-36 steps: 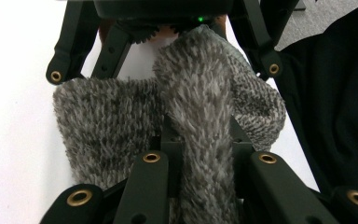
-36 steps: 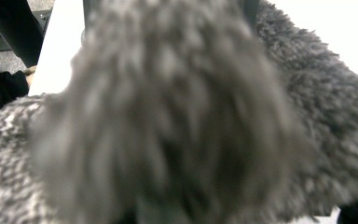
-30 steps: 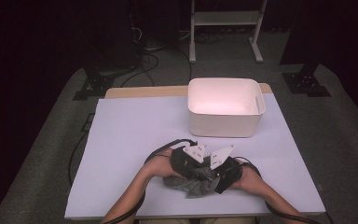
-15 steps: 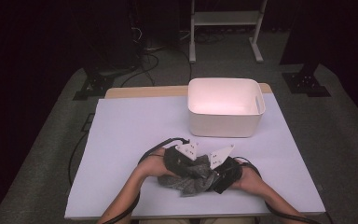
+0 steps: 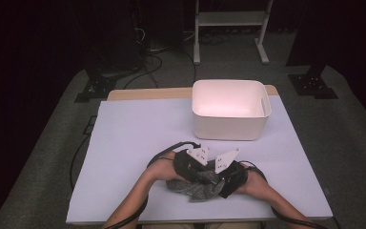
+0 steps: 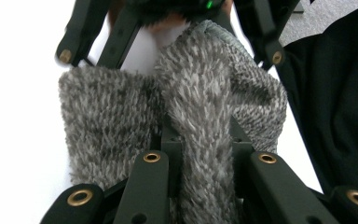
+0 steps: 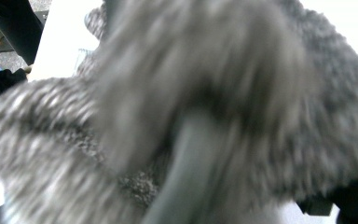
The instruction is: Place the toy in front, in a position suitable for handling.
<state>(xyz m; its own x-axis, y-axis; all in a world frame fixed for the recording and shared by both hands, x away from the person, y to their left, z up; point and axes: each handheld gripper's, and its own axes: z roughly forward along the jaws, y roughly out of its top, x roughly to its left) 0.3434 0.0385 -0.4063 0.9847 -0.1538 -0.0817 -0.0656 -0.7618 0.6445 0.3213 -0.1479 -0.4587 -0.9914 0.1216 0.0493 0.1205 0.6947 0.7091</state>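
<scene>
1. The counter (image 5: pixel 138 143), covered in a white sheet, carries everything in the high view.
2. A white bin (image 5: pixel 230 110) stands at the far right part of the counter, well apart from the hands.
3. A fuzzy grey cloth (image 5: pixel 196 187) lies bunched near the counter's near edge, between the two tools; in the left gripper view its pile (image 6: pixel 121 116) spreads over the white surface.
4. The left tool (image 6: pixel 200 154) is clenched on a raised fold of the cloth, its jaws pressed against the fold on both sides.
5. The right tool (image 5: pixel 225 177) sits against the cloth's right side; in the blurred right gripper view the cloth (image 7: pixel 200 93) crowds the lens, and I cannot tell whether this tool is grasping it.
</scene>
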